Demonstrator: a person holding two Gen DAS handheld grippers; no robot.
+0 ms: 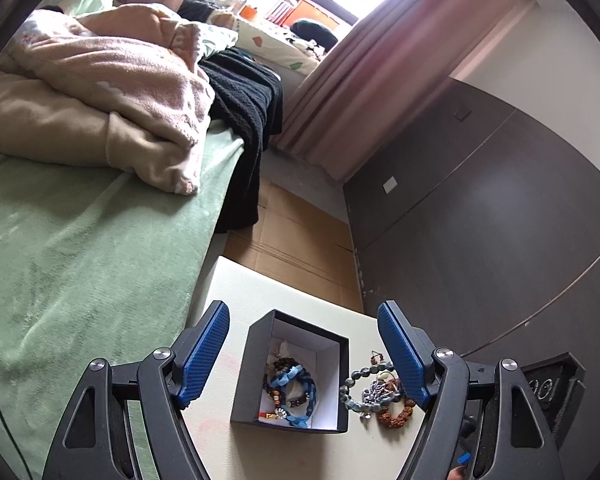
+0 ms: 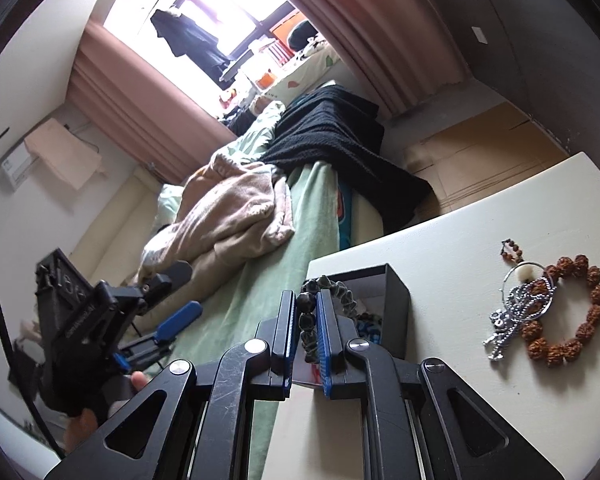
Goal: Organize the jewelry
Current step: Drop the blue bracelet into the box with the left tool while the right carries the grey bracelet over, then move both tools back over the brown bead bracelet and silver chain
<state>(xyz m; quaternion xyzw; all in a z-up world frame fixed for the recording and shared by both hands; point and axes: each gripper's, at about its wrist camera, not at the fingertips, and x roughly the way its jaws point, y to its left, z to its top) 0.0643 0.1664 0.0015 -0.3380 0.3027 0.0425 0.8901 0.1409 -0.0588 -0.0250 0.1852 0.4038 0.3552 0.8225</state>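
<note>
Somebody's bedroom, lived-in

There's a bed (image 1: 80,248) with a green sheet, a rumpled pink blanket (image 1: 112,92) and a black throw (image 1: 244,120) on it, pink curtains (image 1: 364,80) over a bright window (image 2: 236,4), clothes hanging up there, and dark wardrobe doors (image 1: 480,220) along the wall.

Matt box (image 1: 256,364) – glossy beads (image 2: 308,316) (knobbly bracelet (image 2: 568,312)).
</note>
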